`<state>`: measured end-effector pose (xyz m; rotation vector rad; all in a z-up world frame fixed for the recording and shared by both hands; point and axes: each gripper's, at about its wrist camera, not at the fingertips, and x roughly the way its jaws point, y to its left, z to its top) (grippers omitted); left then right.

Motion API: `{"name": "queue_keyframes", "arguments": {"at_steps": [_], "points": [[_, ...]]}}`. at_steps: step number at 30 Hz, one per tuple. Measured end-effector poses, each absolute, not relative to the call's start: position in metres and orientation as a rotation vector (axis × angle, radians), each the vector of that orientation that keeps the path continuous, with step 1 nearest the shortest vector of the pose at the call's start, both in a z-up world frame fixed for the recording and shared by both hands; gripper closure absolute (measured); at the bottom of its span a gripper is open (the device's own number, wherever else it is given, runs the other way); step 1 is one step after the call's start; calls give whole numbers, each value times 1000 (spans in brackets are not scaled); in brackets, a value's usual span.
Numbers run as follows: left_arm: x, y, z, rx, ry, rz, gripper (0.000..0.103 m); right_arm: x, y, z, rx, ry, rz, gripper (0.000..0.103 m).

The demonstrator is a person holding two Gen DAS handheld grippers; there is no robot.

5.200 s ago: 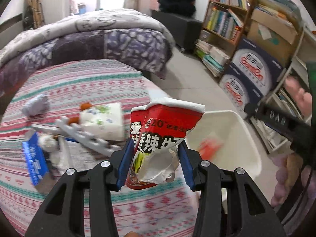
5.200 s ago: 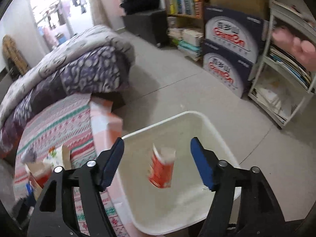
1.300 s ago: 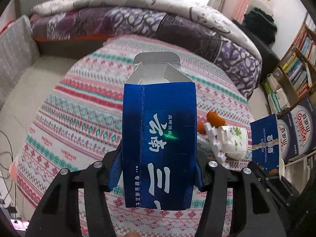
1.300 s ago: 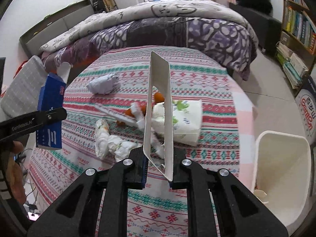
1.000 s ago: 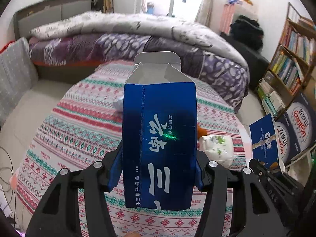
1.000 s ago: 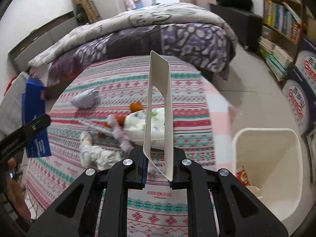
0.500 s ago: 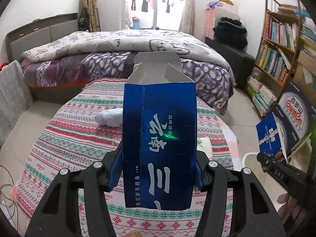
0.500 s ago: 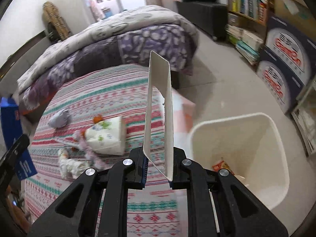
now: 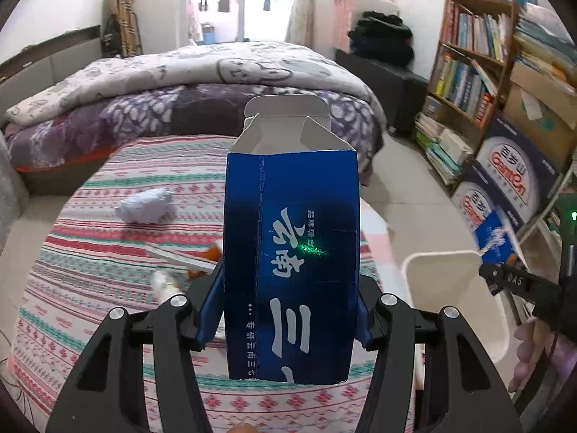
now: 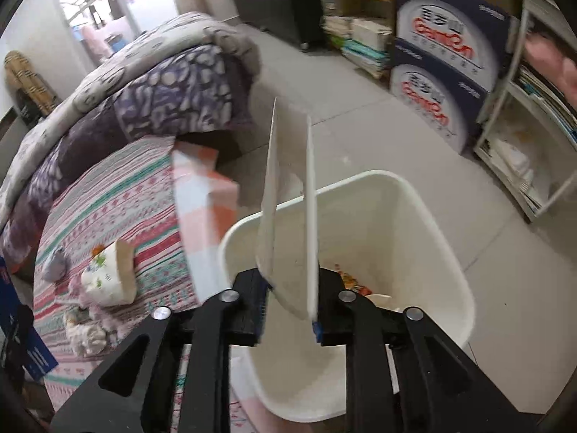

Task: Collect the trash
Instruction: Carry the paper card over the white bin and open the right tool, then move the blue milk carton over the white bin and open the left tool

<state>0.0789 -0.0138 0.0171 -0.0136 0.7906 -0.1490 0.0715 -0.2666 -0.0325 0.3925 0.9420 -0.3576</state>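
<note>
Both tongs loaded at the bin (image 10: 425, 216).
We see left tongs (image 9: 290, 319) clamped on blue carton (image 9: 290, 252) beside it; right tongs (image 10: 290, 314) pinching flattened box (image 10: 290, 216) above it.

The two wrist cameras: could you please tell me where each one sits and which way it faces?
Left wrist: on the left gripper, facing across the table toward the bed; its fingers clamp a blue carton.
Right wrist: on the right gripper, angled down over the bin, holding a flat card.
Shared: table, bin, blue carton.
</note>
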Motion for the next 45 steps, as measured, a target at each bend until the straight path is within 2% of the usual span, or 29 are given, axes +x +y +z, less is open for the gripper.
{"name": "queue_keyframes", "arguments": {"at_steps": [1, 2, 8, 22, 24, 27, 28, 33, 45], "points": [[79, -19, 16, -13, 799, -166, 47, 70, -271, -31, 393, 932, -372, 53], [79, -26, 14, -13, 806, -183, 47, 67, -274, -29, 391, 921, -388, 47], [76, -58, 7, -6, 837, -273, 47, 57, -296, -19, 390, 865, -459, 30], [58, -142, -15, 51, 912, -508, 46, 39, -332, 0, 445, 765, -539, 24], [56, -149, -16, 38, 912, -580, 43, 37, -334, 2, 456, 753, -550, 21], [53, -156, -14, -3, 905, -653, 32, 35, -338, 4, 478, 744, -553, 20], [53, -155, -12, -13, 910, -660, 32, 35, -338, 4, 482, 743, -551, 19], [59, -142, -11, 9, 906, -560, 31, 41, -324, 3, 460, 754, -521, 18], [94, -45, -27, -5, 990, -134, 31, 73, -246, -12, 330, 849, -362, 15]]}}
